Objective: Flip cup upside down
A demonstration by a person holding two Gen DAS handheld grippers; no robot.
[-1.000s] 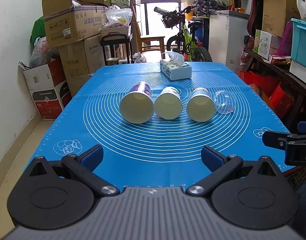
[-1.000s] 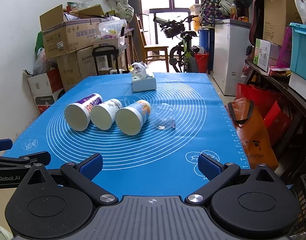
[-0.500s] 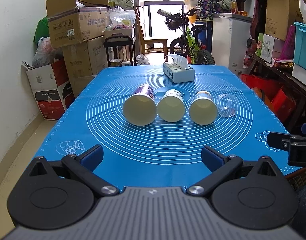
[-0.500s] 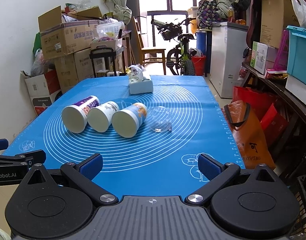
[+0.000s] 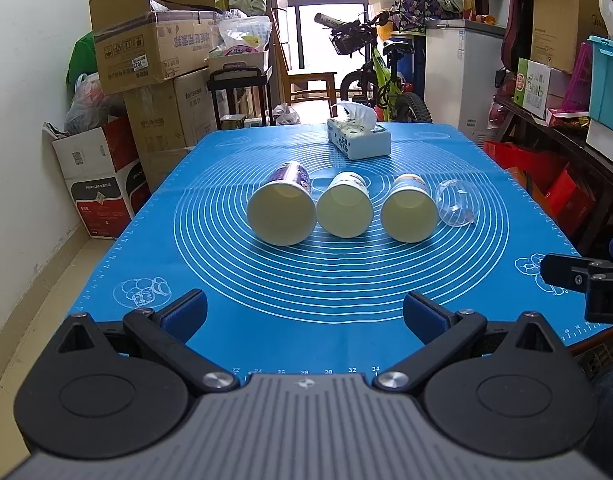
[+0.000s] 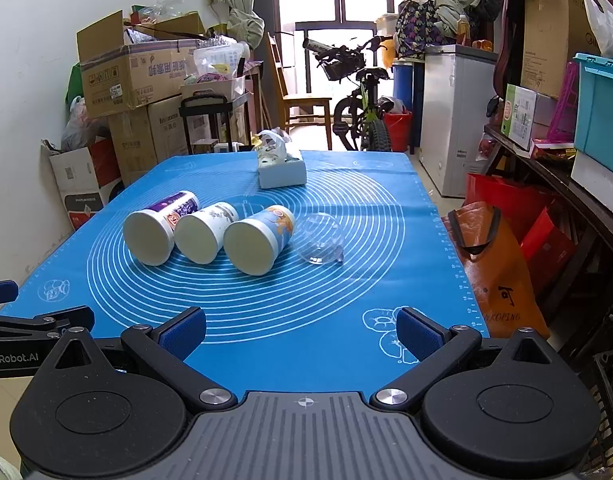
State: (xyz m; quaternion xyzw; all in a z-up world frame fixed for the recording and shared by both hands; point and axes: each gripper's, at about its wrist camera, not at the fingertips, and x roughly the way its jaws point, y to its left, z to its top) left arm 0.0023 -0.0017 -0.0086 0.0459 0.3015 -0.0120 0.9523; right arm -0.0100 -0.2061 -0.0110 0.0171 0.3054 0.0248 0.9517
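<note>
Cups are lying on their sides in a row on the blue mat (image 5: 346, 280), mouths facing the cameras: the purple cup (image 5: 280, 208), white cup (image 5: 344, 210), orange cup (image 5: 410, 212) and clear cup (image 5: 454, 208), well apart from both claws. Lying this way, each probably needs gripping by its wall and tipping mouth-down. The left claw (image 5: 304, 310) is hovering spread and empty over the surface's near edge, seemingly lined up with the white cup. The right claw (image 6: 300, 330) is hovering spread and empty too, with the clear cup (image 6: 318, 240) nearest. A tissue box (image 5: 358, 142) is sitting behind the row.
</note>
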